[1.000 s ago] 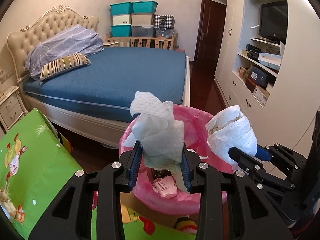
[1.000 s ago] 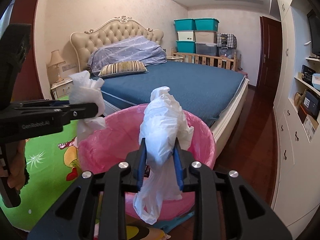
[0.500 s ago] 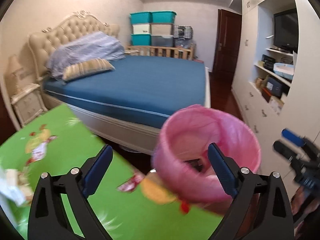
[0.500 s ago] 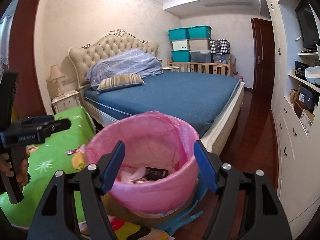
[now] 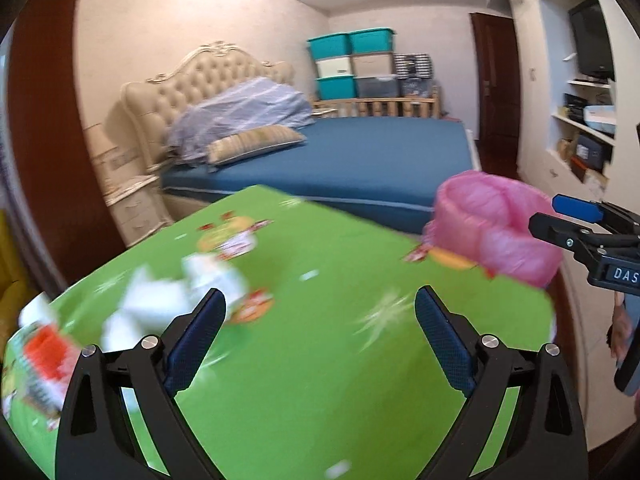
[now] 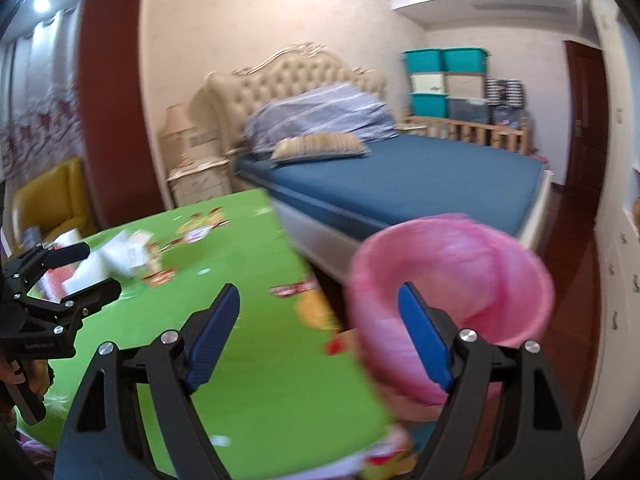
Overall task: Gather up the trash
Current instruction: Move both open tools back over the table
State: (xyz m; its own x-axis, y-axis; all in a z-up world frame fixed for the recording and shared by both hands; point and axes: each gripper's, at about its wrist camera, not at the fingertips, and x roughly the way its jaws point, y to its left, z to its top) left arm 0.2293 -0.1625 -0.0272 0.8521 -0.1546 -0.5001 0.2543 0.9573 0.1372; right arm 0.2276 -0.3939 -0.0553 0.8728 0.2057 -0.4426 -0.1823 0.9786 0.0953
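Your left gripper (image 5: 318, 344) is spread wide and empty above the green cartoon-print tabletop (image 5: 320, 380); your right gripper (image 6: 320, 336) is just as wide and empty, with its right finger in front of the pink-lined round waste bin (image 6: 460, 272) at the table's right edge. Beyond the left fingers, blurred white crumpled tissues (image 5: 176, 300) and a red-and-white wrapper (image 5: 44, 356) lie on the table's left part. By my reckoning, those pieces remain to collect; the bin's contents are not visible.

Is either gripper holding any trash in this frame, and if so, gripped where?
Nothing is held. The left gripper and right gripper both stand open and empty above the green table.
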